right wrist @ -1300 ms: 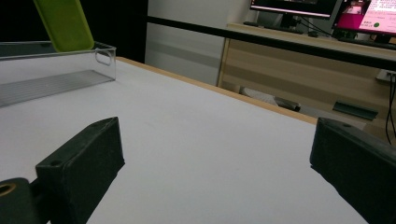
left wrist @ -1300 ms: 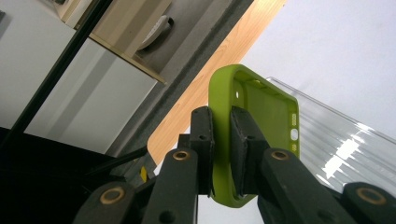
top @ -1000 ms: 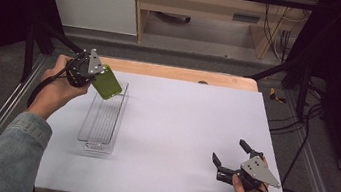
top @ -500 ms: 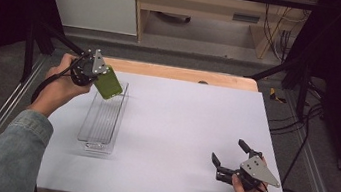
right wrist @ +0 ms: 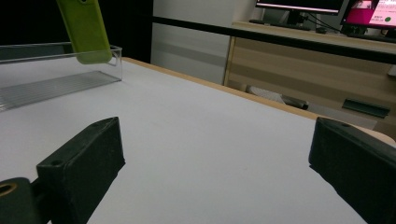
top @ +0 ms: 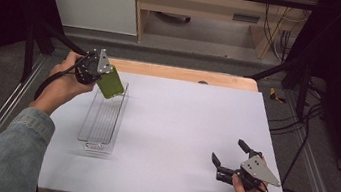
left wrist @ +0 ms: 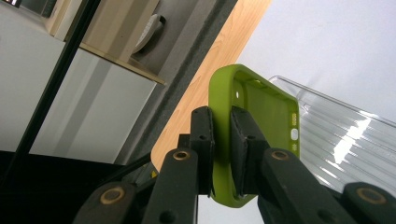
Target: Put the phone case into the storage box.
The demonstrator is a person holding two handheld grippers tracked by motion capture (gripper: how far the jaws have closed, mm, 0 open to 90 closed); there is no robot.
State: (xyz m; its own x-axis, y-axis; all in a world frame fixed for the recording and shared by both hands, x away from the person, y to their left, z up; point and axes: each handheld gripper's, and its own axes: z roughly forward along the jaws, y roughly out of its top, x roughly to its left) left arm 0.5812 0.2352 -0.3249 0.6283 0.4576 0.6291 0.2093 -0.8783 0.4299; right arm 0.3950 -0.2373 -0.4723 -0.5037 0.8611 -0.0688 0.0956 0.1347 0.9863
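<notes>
I am holding a green phone case (top: pixel 110 83) in my left gripper (top: pixel 103 77), up at the far left of the bench (top: pixel 189 129). In the left gripper view the jaws are closing tight on one side wall of the case (left wrist: pixel 254 121), one jaw outside the wall and one inside the hollow, so the open inner face with its camera cutout is showing toward me. The case is hanging in the air, tilted, over the far end of a clear plastic tray (top: pixel 103 117) that is lying lengthwise on the bench. I cannot tell whether the lower corner of the case is touching the tray's rim or floating just above it. From the right gripper view the case (right wrist: pixel 86 30) is dangling right at the tray's (right wrist: pixel 56 77) far corner, its bottom edge level with the rim.

My right gripper (top: pixel 231 157) is sitting near the front right edge of the bench, well apart from the tray. Its jaws are standing wide open, gripping nothing, with bare bench surface between them.
</notes>
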